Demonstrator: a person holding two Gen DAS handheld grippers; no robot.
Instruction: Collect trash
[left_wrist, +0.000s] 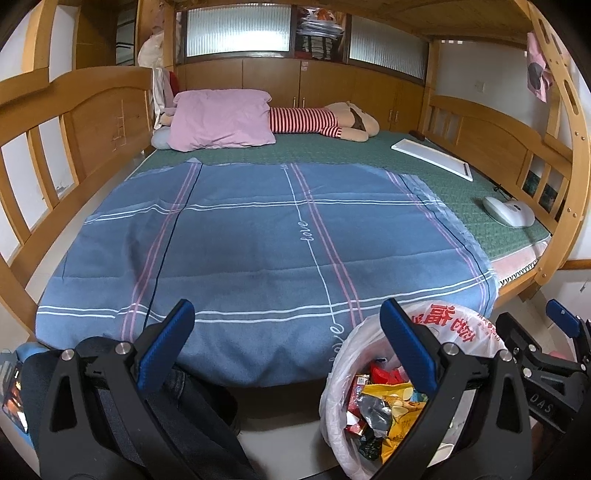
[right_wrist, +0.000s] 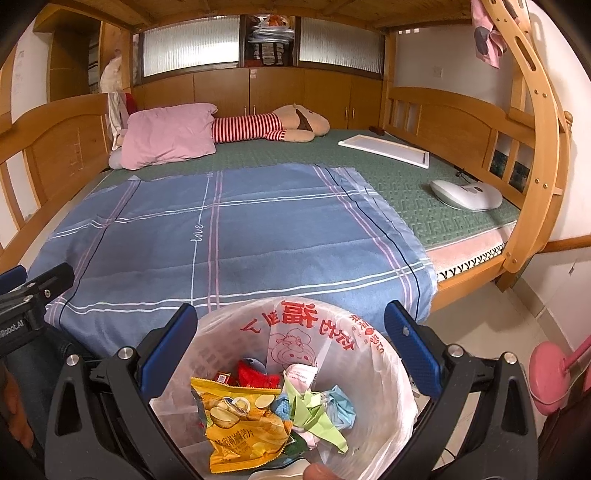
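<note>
A bin lined with a white plastic bag printed in red stands on the floor at the foot of the bed. Inside lie a yellow chip packet, crumpled green and blue paper and red wrappers. My right gripper hangs open right above the bin, its fingers empty. My left gripper is open too, held to the left of the bin, its right finger over the bag's rim. The right gripper shows at the far right of the left wrist view.
A wooden bunk bed carries a blue plaid sheet over a green mat. On it lie a pink pillow, a striped plush doll, a white board and a white device. A pink lamp base stands on the floor right.
</note>
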